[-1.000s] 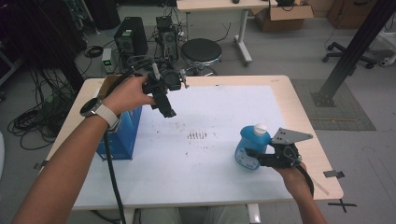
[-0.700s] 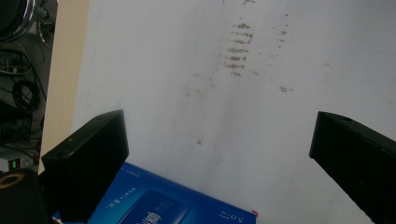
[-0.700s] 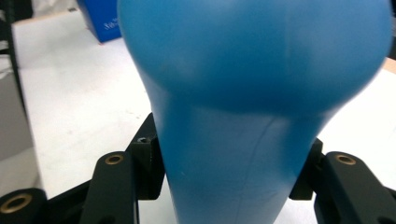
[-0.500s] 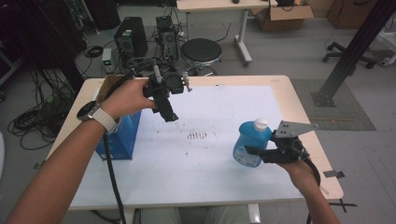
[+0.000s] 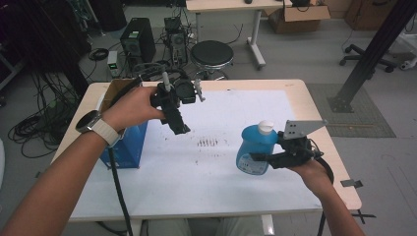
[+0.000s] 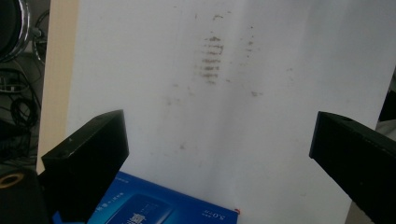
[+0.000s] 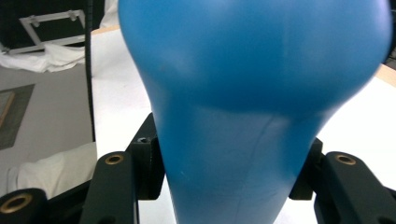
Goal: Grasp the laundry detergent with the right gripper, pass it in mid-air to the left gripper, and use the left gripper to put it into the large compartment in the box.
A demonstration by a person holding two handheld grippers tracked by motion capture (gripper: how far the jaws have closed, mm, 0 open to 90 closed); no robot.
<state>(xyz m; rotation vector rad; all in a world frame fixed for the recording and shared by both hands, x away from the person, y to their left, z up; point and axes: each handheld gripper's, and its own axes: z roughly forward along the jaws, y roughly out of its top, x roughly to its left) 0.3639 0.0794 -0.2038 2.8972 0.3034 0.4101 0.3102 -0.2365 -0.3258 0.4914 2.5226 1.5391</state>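
While clamped at its narrow waist by the right gripper (image 5: 265,160), blue bottle (image 5: 253,150) hangs above the table's (image 5: 295,88) near right part, leaning left. Could slip or swing if squeezed lightly on that smooth taper. Left gripper (image 5: 178,127) wide open, empty, beside the blue box (image 5: 129,150) at left.

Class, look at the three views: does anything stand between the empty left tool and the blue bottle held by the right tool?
Nothing visible does. Between the open left tool and the blue bottle lies bare white table cover with faint smudges; the blue box sits off to the left.
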